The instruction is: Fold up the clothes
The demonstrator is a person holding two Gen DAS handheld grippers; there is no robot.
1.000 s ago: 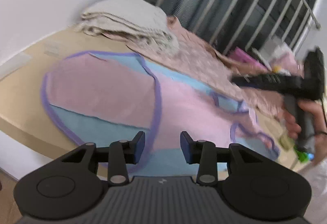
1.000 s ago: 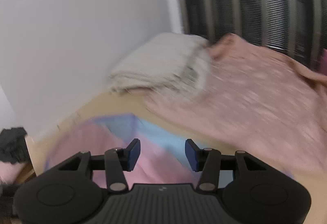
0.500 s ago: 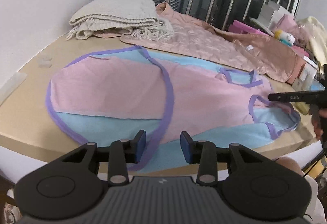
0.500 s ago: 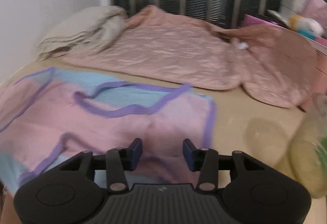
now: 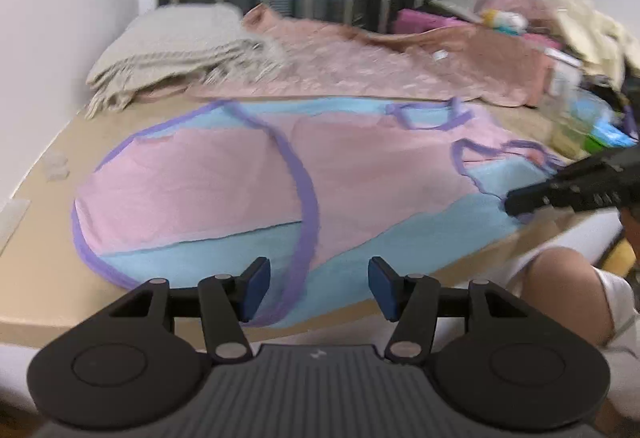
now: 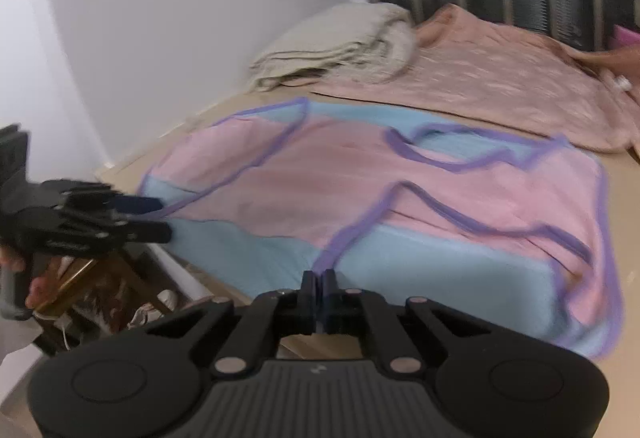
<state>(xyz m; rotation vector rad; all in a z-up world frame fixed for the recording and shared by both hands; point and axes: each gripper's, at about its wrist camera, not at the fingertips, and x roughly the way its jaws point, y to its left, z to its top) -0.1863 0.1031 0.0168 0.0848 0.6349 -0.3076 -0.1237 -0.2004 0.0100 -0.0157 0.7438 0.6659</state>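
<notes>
A pink and light-blue garment [image 5: 360, 174] with purple trim lies spread flat on a beige table [image 5: 48, 318]. My left gripper [image 5: 320, 288] hovers at its near hem. Its jaws are opening, and the blue cloth and a purple trim strip lie under the gap, not pinched. From the right wrist view the left gripper [image 6: 164, 222] sits at the garment's [image 6: 400, 190] left edge. My right gripper [image 6: 319, 290] is closing, its pads together on the near blue edge where a purple trim line ends. The left wrist view shows the right gripper [image 5: 510, 204] tip on the garment's right end.
A folded beige knit blanket [image 5: 172, 50] and a pink quilted cloth [image 5: 380, 66] lie at the back, against a barred window. Boxes, bottles and cloths [image 5: 576, 38] crowd the far right. A person's knee [image 5: 560, 290] is by the table's edge. Shoes and clutter [image 6: 120, 298] lie on the floor.
The left gripper's jaws have spread wider and its view has rolled level. The right gripper swung down to the garment's near edge and closed its jaws there.
</notes>
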